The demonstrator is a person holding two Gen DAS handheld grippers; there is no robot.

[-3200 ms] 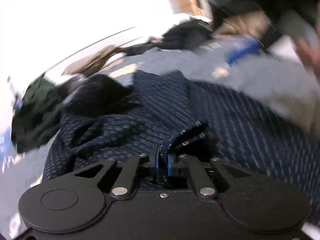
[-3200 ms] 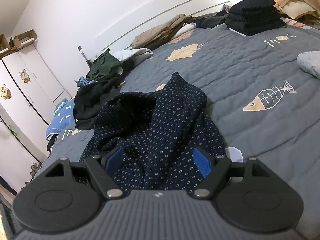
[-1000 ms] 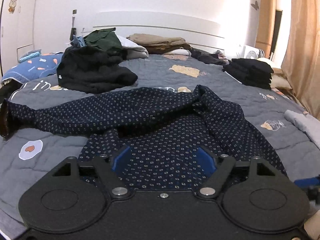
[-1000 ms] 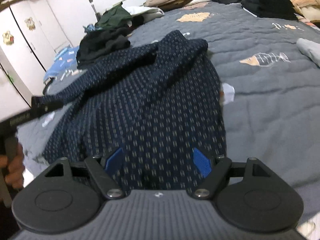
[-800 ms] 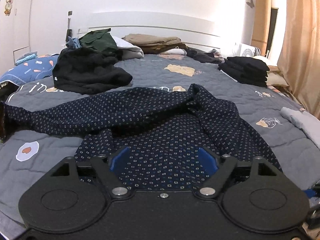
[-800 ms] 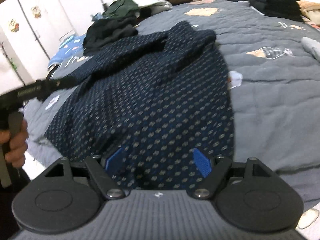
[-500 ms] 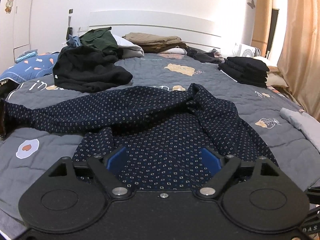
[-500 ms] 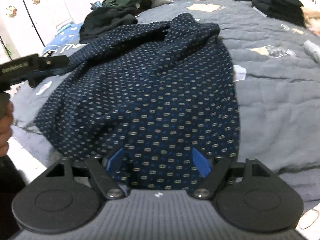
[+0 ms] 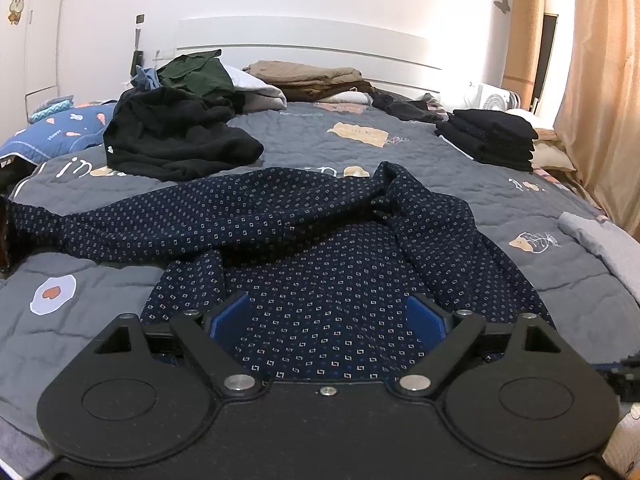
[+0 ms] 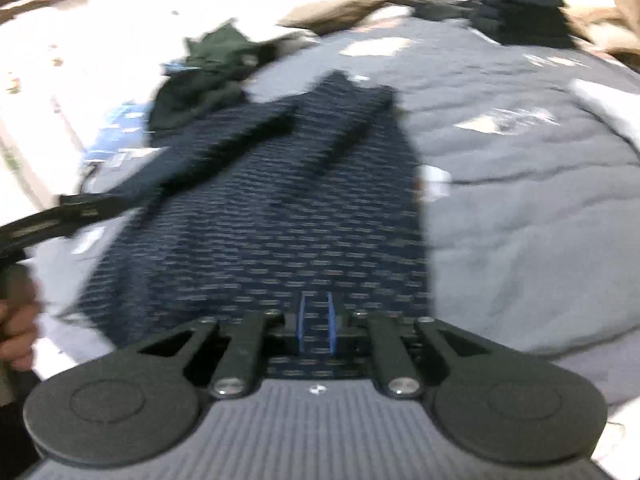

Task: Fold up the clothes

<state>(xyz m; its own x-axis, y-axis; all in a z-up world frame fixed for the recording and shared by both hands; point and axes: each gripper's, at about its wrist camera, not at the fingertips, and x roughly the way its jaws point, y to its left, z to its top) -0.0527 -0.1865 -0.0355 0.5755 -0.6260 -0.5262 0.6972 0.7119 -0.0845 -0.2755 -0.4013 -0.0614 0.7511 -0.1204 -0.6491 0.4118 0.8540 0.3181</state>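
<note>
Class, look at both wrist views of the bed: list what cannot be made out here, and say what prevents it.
- Right wrist view: motion blur smears the navy patterned shirt; whether the right gripper pinches it is uncertain.
- Left wrist view: the shirt's near hem is hidden behind the left gripper.
- Left wrist view: the sleeve end is cut off by the frame edge.

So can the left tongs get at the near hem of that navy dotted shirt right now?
Probably yes: the left tongs stand open right over the navy dotted shirt, with nothing lying on that near edge.

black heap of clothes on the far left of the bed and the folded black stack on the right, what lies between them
In the left wrist view, between the black heap and the folded black stack lies bare grey quilt bearing a tan printed patch.
</note>
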